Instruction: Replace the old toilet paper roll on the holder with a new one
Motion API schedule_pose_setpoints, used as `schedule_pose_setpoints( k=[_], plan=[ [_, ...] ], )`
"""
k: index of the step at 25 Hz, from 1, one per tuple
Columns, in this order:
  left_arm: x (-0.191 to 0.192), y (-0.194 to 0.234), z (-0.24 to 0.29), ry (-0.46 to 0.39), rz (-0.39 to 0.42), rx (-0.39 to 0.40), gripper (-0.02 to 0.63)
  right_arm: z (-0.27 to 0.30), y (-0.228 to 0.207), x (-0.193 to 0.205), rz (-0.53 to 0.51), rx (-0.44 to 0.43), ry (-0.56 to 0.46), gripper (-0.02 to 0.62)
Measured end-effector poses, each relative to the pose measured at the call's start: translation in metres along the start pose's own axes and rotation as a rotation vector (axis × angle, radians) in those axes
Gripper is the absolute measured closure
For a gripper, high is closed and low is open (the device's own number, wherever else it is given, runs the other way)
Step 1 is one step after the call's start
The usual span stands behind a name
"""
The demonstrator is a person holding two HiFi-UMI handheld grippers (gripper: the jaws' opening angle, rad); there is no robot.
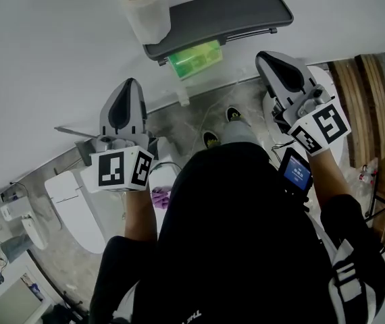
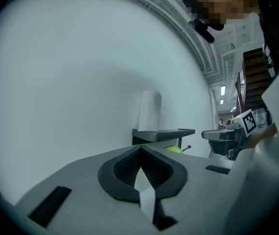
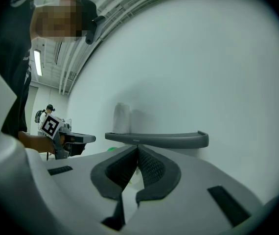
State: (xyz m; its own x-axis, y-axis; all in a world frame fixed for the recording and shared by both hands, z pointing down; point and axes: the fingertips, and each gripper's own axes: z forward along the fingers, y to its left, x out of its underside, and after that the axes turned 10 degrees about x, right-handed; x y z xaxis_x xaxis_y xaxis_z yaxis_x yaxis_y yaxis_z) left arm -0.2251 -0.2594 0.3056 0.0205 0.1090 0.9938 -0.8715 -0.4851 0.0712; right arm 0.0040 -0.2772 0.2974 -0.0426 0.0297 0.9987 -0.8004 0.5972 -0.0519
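Both grippers hang level in front of the white wall, short of the holder. The left gripper is clenched on nothing, its ribbed pads pressed together in its own view. The right gripper is likewise closed and empty. Between and beyond them, the dark grey holder juts from the wall. A white toilet paper roll stands upright on the left end of its top shelf, close to the edge. Something green sits under the shelf; whether it is the old roll cannot be told.

The main risk is probably the roll's perch. A gripper reaching under the shelf could knock the holder or brush the roll, which would tip off towards the floor or the toilet below at the left. With the jaws clamped shut, any approach would only push things, not grasp them. Squeezing the soft roll too hard would likely crush it out of round.
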Motion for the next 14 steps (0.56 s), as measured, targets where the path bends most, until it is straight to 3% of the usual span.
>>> schedule_pose_setpoints(
  k=[14],
  plan=[
    [0.0052,-0.0062,-0.0007,-0.001,-0.010,0.014,0.584,-0.0018,0.0086,0.0016,-0.030,-0.024,0.014,0.575]
  ],
)
